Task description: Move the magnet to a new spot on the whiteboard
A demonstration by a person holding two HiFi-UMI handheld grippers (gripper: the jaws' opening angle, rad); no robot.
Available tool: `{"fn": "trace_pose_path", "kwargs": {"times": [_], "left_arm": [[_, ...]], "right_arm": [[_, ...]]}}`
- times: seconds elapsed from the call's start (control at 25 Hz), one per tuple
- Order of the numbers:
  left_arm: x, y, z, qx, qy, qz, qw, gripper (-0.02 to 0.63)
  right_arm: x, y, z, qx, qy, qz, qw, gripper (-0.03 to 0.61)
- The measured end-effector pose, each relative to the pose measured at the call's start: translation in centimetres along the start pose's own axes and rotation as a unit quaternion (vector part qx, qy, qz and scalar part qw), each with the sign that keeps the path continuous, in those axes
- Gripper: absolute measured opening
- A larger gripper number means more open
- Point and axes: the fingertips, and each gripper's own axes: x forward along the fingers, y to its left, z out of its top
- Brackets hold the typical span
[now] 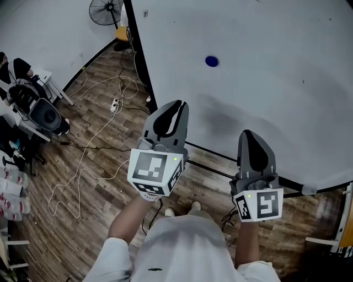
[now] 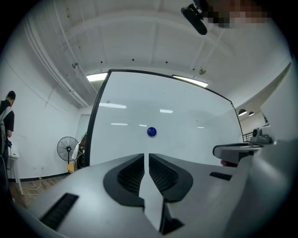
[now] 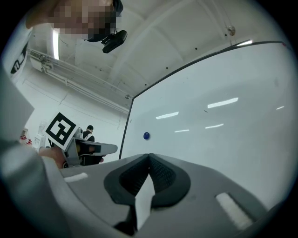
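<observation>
The left gripper (image 2: 146, 156) has its jaws a narrow slit apart, nothing between them; the right gripper (image 3: 149, 156) has its jaws tip to tip, empty. Well beyond both, the blue magnet (image 1: 212, 61) sits on the whiteboard (image 1: 265, 82), straight ahead of the left jaws.

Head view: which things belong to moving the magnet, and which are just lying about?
Job: blue magnet, whiteboard, left gripper, right gripper.
Lying about: floor fan, power strip, loose cables on the floor.
</observation>
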Motion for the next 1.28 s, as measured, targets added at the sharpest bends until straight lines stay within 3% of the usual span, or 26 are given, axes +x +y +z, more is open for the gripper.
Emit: {"fn": "trace_pose_path", "kwargs": {"times": [0.2,0.84,1.28], "left_arm": [[-2.7,0.7,-2.2,-0.034,0.015,-0.016,0.9992,0.013],[-9.0,1.2,-10.1,-0.069,0.072,-0.006,0.995,0.006],[-10.2,0.9,-11.3,-0.078,0.09,-0.014,0.9928,0.006]], "right_arm": [[-0.5,0.1,-1.1,-0.004,0.01,-0.002,1.0,0.009],[-2.7,1.3,-6.4,0.007,0.049,0.002,0.999,0.011],[-2.9,1.9,-7.6,0.006,0.064,0.001,0.998,0.009]]}}
